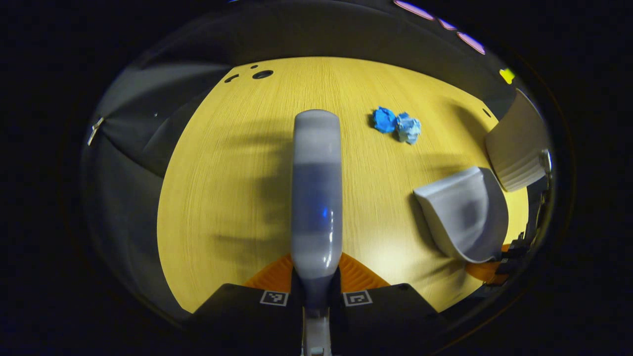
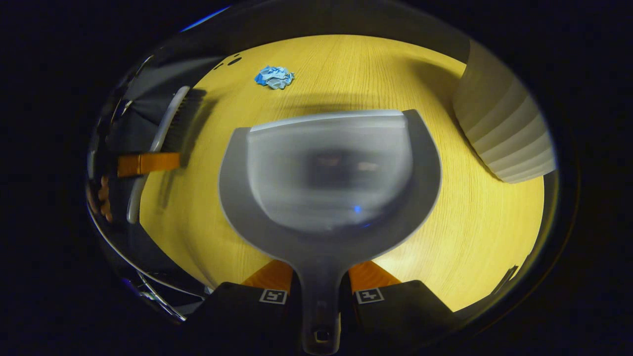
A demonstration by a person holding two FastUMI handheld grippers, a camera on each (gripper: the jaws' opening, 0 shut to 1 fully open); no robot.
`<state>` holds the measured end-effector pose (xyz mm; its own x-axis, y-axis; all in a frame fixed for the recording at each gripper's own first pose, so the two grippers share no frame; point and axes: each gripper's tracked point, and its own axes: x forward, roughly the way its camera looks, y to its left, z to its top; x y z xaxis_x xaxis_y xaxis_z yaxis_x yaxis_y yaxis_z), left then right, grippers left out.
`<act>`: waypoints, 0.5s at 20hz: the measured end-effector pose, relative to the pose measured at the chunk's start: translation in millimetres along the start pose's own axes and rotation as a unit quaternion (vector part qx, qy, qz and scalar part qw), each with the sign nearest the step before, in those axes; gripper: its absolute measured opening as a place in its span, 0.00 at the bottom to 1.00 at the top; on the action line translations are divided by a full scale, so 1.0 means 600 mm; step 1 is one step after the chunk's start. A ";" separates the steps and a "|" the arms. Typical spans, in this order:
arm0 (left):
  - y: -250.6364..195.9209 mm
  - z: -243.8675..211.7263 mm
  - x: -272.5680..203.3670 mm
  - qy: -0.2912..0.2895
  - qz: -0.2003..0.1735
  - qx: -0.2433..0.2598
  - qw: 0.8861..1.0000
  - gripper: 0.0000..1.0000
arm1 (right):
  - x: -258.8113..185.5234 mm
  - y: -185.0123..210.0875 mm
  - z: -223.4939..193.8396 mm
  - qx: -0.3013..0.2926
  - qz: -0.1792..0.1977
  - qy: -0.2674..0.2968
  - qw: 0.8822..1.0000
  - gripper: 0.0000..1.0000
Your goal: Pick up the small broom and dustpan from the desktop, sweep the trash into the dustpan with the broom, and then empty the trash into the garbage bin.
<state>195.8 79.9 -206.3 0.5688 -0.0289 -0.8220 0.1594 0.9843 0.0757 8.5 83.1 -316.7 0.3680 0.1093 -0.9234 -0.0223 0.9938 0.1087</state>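
Tongs (image 1: 316, 291) (image 2: 320, 291) clamp broom (image 1: 316, 188) and dustpan (image 2: 329, 183); a hasty sweep could flick the far paper (image 1: 397, 124) off the worktop (image 1: 237, 198).

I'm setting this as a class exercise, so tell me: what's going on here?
A person works two handheld grippers over a wooden desktop. The left gripper holds the small broom; the right gripper holds the dustpan by its handle. The crumpled blue trash lies unswept, and the ribbed garbage bin stands to the side.
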 end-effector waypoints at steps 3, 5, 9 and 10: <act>0.024 0.060 0.026 0.005 0.014 0.059 0.998 0.26 | -0.006 -0.014 -0.011 -0.011 -0.002 -0.004 1.000 0.35; 0.020 0.096 0.047 0.011 0.009 0.088 0.996 0.24 | -0.003 -0.023 -0.009 -0.022 -0.005 -0.012 1.000 0.35; 0.012 0.152 0.081 0.033 0.016 0.167 0.985 0.26 | -0.005 -0.054 -0.007 -0.051 -0.023 -0.030 0.998 0.35; 0.007 0.162 0.087 0.041 0.015 0.194 0.980 0.26 | -0.008 -0.060 -0.009 -0.057 -0.025 -0.031 0.998 0.35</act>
<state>304.6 65.5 -193.7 0.5136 0.0299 -0.8575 0.4472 0.8436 0.2972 2.7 46.9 -318.0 0.4286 0.0620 -0.9014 -0.1069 0.9941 0.0175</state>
